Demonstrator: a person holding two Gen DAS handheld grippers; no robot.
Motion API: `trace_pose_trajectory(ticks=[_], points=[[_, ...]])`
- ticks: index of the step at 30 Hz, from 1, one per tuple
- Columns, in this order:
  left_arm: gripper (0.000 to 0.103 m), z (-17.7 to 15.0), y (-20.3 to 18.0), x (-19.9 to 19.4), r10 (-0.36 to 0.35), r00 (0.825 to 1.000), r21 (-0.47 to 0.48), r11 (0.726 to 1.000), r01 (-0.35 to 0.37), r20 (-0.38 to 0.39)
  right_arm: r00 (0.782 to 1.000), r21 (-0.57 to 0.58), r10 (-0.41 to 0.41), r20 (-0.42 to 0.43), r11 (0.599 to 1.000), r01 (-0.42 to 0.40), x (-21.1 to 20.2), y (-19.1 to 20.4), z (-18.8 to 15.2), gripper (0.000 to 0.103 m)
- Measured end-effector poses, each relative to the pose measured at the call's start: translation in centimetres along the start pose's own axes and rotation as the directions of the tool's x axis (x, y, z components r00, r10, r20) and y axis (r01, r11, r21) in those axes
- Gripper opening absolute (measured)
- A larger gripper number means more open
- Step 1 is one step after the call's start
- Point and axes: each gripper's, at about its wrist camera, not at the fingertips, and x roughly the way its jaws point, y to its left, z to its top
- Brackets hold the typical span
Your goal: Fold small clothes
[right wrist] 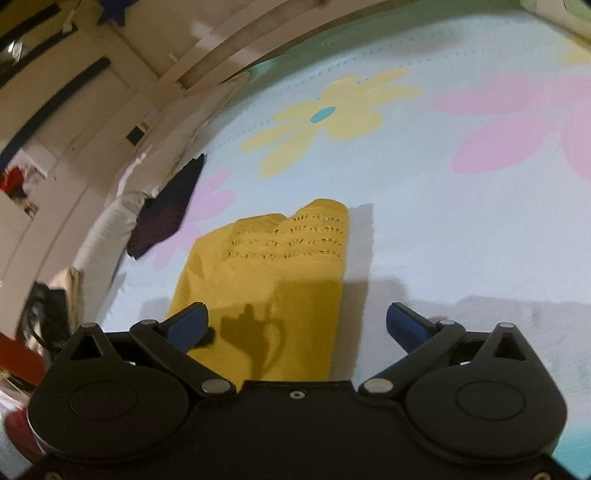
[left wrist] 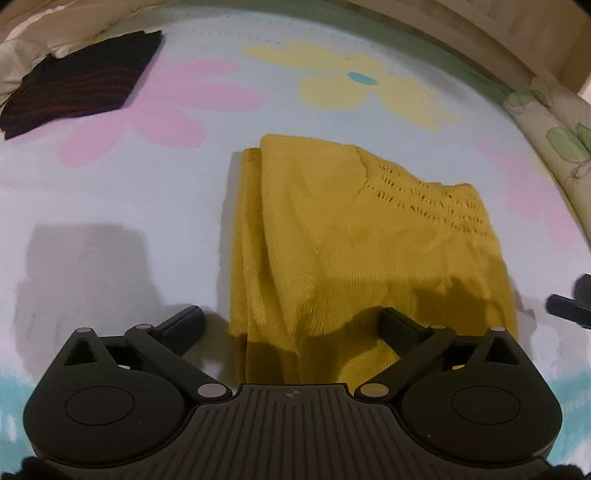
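A mustard-yellow knitted garment [left wrist: 332, 236] lies folded into a tall rectangle on the pale flowered bedspread [left wrist: 110, 206]. It also shows in the right wrist view [right wrist: 266, 280]. My left gripper [left wrist: 291, 323] is open and empty, its fingers straddling the garment's near edge just above the cloth. My right gripper [right wrist: 295, 325] is open and empty, over the garment's near right corner. A part of the right gripper [left wrist: 569, 304] shows at the right edge of the left wrist view.
A dark folded garment with red stripes [left wrist: 81, 85] lies at the far left of the bed, also seen in the right wrist view [right wrist: 166, 214]. A wooden bed frame [left wrist: 480, 33] and a leaf-patterned pillow [left wrist: 554, 125] border the far side.
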Motion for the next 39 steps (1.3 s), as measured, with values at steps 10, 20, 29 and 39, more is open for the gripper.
trace_pose_trajectory(ticks=[10,20,29,39], points=[[0.102,2.1,0.5,2.2,-0.067,0.997,0.02,0.998,0.066,0.047,0.991,0.099,0.127,-0.031,0.987,-0.124,4.8,-1.4,-0.2,0.103],[0.1,3.5,0.9,3.6,-0.106,0.987,-0.06,0.992,0.114,0.119,0.973,0.12,0.229,0.029,0.965,-0.231,7.1,-1.4,0.3,0.102],[0.025,3.5,-1.5,1.2,-0.081,0.979,-0.038,0.995,0.089,0.186,0.989,0.032,0.145,0.001,0.989,-0.145,6.0,0.3,0.2,0.038],[0.023,1.6,-5.4,-7.5,-0.192,0.947,0.033,0.981,0.19,0.256,0.971,-0.034,0.228,0.078,0.974,-0.226,-3.7,5.4,-0.5,0.036]])
